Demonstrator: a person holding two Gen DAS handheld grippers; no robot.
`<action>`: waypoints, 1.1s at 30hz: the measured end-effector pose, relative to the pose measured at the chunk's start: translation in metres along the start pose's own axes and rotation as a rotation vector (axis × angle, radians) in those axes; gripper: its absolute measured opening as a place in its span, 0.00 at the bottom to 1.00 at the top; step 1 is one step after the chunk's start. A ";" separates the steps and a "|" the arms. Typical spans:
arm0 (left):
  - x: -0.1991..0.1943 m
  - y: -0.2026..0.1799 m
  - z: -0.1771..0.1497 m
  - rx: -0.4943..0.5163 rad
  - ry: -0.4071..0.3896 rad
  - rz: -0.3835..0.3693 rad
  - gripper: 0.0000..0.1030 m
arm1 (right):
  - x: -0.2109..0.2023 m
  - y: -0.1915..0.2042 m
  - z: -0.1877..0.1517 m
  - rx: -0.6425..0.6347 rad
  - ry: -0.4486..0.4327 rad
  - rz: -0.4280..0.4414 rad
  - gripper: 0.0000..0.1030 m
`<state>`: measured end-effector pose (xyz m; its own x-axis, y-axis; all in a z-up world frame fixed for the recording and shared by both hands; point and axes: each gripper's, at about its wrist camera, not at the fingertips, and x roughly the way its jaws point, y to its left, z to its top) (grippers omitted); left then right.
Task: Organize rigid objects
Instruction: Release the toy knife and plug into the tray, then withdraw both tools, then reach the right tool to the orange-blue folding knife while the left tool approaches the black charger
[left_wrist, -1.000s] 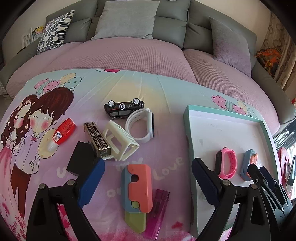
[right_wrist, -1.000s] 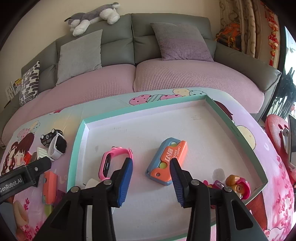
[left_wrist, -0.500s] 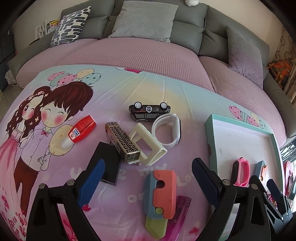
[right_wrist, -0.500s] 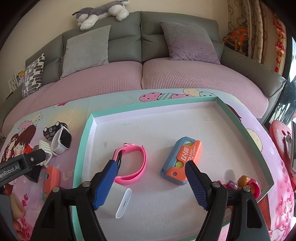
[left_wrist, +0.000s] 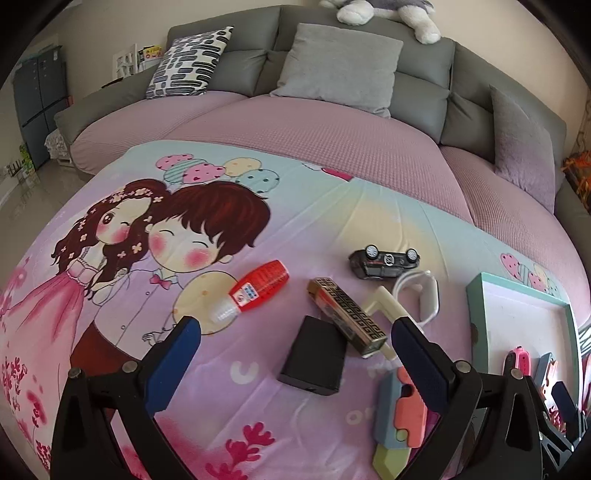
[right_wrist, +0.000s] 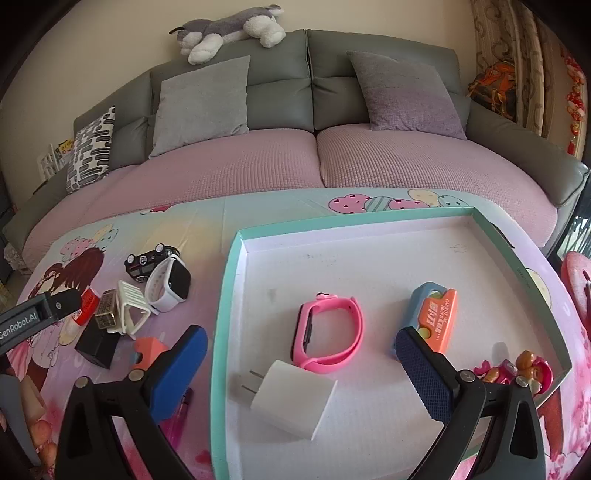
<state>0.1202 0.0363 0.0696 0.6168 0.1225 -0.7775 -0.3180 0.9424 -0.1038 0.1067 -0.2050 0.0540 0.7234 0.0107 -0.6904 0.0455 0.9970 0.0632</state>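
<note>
My right gripper (right_wrist: 301, 336) hovers over the teal-rimmed tray (right_wrist: 229, 295) with its jaws opening. A white charger plug (right_wrist: 291, 397) lies free on the tray floor just below them, touching neither pad. A pink band (right_wrist: 332, 332) and a blue-orange toy (right_wrist: 436, 314) lie farther in. My left gripper (left_wrist: 295, 328) is over the printed cloth, its jaws also opening and empty. A black box (left_wrist: 314, 356) lies on the cloth between its fingers. A gold-patterned box (left_wrist: 347, 317) and a red glue bottle (left_wrist: 258, 288) lie just beyond.
A cream frame (left_wrist: 384, 302), a white watch (left_wrist: 424, 295), a black toy car (left_wrist: 384, 260) and an orange-blue toy (left_wrist: 402, 410) lie on the cloth left of the tray. Small figures (right_wrist: 517, 369) sit in the tray's near right corner. A sofa with cushions stands behind.
The right jaws spread wide and drew back, and the white charger now lies free in the tray. The left gripper swung left, bringing the black box between its fingers.
</note>
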 end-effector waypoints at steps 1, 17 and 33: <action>-0.001 0.006 0.002 -0.012 -0.004 0.003 1.00 | 0.000 0.003 0.000 0.000 -0.002 0.012 1.00; 0.007 0.081 0.003 -0.152 0.068 -0.001 1.00 | -0.002 0.051 -0.005 -0.081 -0.013 0.099 1.00; 0.025 0.061 -0.003 -0.071 0.156 -0.052 1.00 | 0.018 0.111 -0.029 -0.225 0.095 0.215 0.77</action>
<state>0.1143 0.0964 0.0416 0.5165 0.0188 -0.8561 -0.3419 0.9212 -0.1860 0.1049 -0.0920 0.0280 0.6319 0.2193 -0.7434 -0.2626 0.9630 0.0609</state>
